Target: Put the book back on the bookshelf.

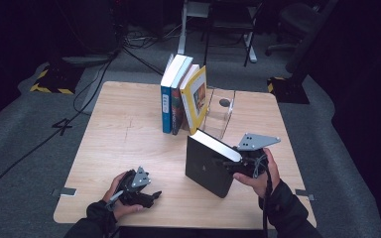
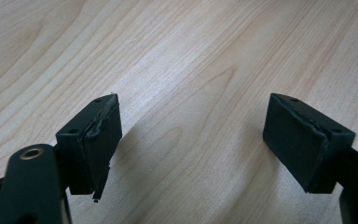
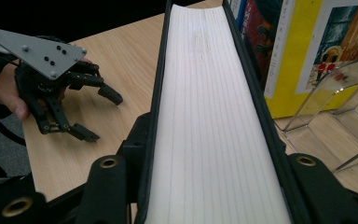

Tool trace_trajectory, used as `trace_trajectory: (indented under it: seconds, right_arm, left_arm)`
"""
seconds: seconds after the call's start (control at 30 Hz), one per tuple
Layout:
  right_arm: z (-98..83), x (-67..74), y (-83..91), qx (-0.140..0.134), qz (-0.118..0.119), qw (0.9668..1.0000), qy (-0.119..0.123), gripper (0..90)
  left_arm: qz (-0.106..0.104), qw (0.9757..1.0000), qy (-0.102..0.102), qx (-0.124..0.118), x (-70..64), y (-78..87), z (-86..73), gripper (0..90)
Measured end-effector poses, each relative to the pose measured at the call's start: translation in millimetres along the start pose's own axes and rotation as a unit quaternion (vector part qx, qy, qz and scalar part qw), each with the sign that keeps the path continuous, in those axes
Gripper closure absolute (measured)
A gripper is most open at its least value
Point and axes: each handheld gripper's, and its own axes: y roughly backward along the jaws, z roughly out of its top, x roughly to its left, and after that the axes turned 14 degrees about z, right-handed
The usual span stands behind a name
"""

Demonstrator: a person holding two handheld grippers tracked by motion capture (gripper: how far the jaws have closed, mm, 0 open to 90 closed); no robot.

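Observation:
A thick black book (image 1: 207, 167) stands tilted on the wooden table (image 1: 129, 134), its white page edge (image 3: 205, 102) facing up. My right gripper (image 1: 226, 165) is shut on the black book, one jaw against each cover, as the right gripper view shows around the book (image 3: 209, 154). My left gripper (image 1: 150, 196) rests low near the table's front left, open with nothing between its pads (image 2: 93, 140). It also appears at the left of the right gripper view as an open gripper (image 3: 100, 114) in a hand.
A row of upright books stands at the back centre: a blue one (image 1: 167, 101), a dark one and a yellow one (image 1: 197, 99). A clear acrylic bookend (image 1: 222, 115) stands just right of them, close to the black book's far end. Cables and chair legs lie on the floor beyond.

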Motion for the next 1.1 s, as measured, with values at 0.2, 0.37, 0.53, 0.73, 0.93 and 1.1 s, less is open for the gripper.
trace_trajectory:
  seconds: [0.2, 0.37, 0.53, 0.73, 0.93, 1.1]
  right_arm:
    - [6.1, -3.0, 0.8, 0.009, -0.008, 0.9999, 0.004, 53.0]
    - [13.8, -12.2, 4.3, 0.015, -0.018, 0.9997, -0.003, 53.1]
    - [20.8, -22.5, 10.0, 0.019, -0.041, 0.9989, -0.010, 53.2]
    - [28.4, -35.5, 21.0, 0.009, -0.074, 0.9970, -0.021, 53.2]
    - [37.9, -49.7, 32.5, -0.011, -0.113, 0.9929, -0.035, 53.2]
    - [46.2, -64.0, 35.3, -0.022, -0.143, 0.9884, -0.047, 53.2]
  left_arm:
    - [-0.001, 1.0000, 0.003, 0.003, 1.2, -0.9, 0.3, 17.3]
    - [-0.004, 1.0000, 0.003, 0.003, 2.1, -1.1, 0.1, 17.1]
    - [-0.006, 1.0000, 0.003, 0.004, 2.9, -0.8, -0.3, 17.1]
    - [-0.007, 0.9999, 0.007, 0.006, 3.4, -1.3, -0.2, 16.9]
    - [-0.004, 0.9999, 0.009, 0.010, 4.0, -1.2, 0.0, 16.0]
    - [-0.005, 0.9999, 0.011, 0.011, 4.3, -1.4, 0.1, 16.0]
